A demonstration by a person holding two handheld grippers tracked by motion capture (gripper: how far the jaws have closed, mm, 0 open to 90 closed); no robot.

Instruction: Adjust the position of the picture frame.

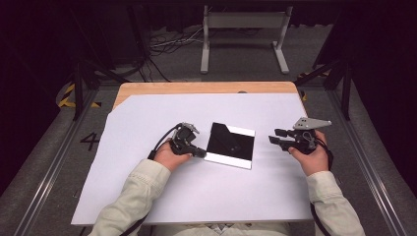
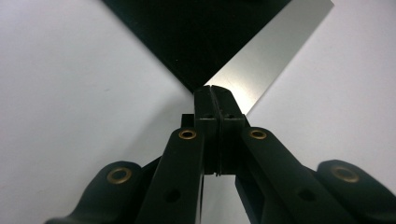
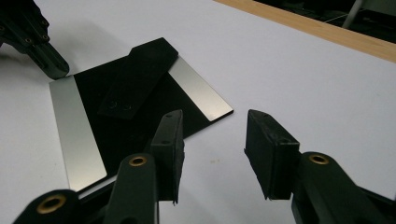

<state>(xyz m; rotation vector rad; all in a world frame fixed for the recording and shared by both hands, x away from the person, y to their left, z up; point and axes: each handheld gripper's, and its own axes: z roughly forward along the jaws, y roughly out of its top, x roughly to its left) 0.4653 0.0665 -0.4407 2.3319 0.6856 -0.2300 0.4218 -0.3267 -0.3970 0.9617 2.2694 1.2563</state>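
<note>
A square, glossy black plate (image 1: pixel 230 145) with silvery bands along two edges lies flat on the white sheet (image 1: pixel 147 196). My left gripper (image 1: pixel 201 153) is shut, and its tips (image 2: pixel 210 93) rest at the plate's near-left corner (image 2: pixel 205 37) with nothing between them. The right gripper (image 1: pixel 273 137) stands just right of the plate, apart from it. It is open (image 3: pixel 212 135) with only white sheet between its pads, and the plate (image 3: pixel 84 126) lies ahead to its left. The left gripper's tip (image 3: pixel 51 65) touches the plate's far corner in the right gripper view.
The white sheet covers most of a wooden table (image 1: pixel 196 87), whose bare strip shows along the far edge. A grey metal stand (image 1: pixel 244 37) and cables sit on the floor beyond the table. Aluminium rails (image 1: pixel 49 167) run along both sides.
</note>
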